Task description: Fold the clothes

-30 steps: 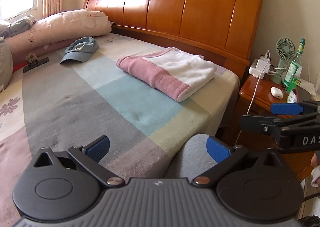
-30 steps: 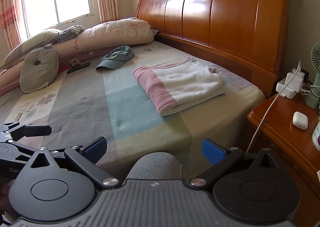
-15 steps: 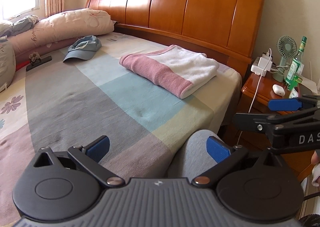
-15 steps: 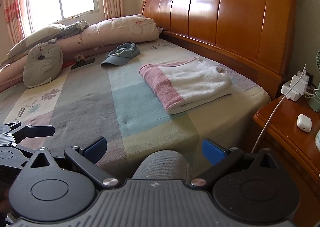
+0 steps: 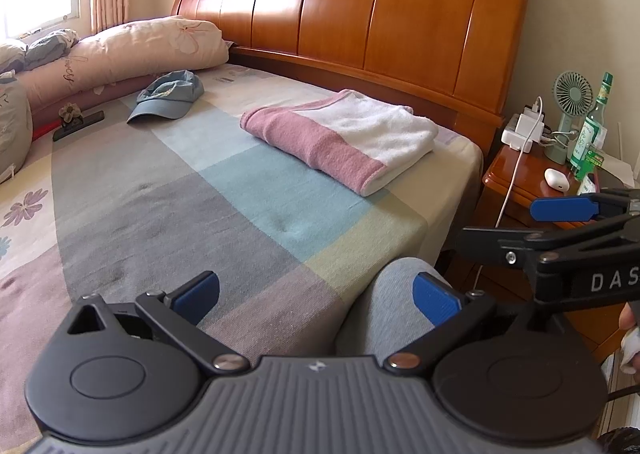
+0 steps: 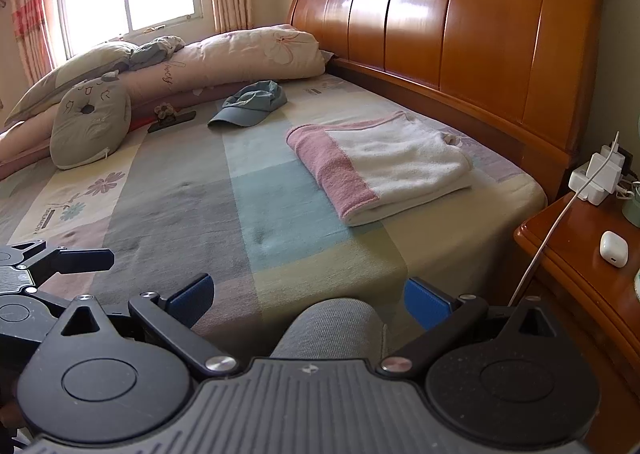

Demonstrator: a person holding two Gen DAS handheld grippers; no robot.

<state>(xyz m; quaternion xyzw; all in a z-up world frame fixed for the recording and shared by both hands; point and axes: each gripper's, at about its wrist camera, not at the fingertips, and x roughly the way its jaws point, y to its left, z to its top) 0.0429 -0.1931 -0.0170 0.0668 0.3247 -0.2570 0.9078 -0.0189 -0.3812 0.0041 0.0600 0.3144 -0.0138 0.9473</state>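
Observation:
A folded pink and white towel (image 5: 344, 140) (image 6: 380, 164) lies flat on the bed near the headboard side. My left gripper (image 5: 316, 296) hangs open over the bed's near edge, well short of the towel, with nothing between its blue pads. My right gripper (image 6: 310, 298) is also open and empty, just above a grey-clad knee (image 6: 332, 328). In the left wrist view the right gripper's blue fingers (image 5: 564, 210) show at the right edge. In the right wrist view part of the left gripper (image 6: 52, 262) shows at the left edge.
A blue cap (image 6: 250, 104) and a dark phone-like item (image 6: 172, 122) lie farther up the checked bedsheet (image 6: 192, 206). Pillows (image 6: 224, 58) line the far side. A wooden nightstand (image 5: 524, 182) on the right holds a charger, cable, earbud case, fan and bottle.
Both cameras have pulled back and shifted slightly; the towel now sits a little farther right and lower in the views. Both grippers stay open and empty.

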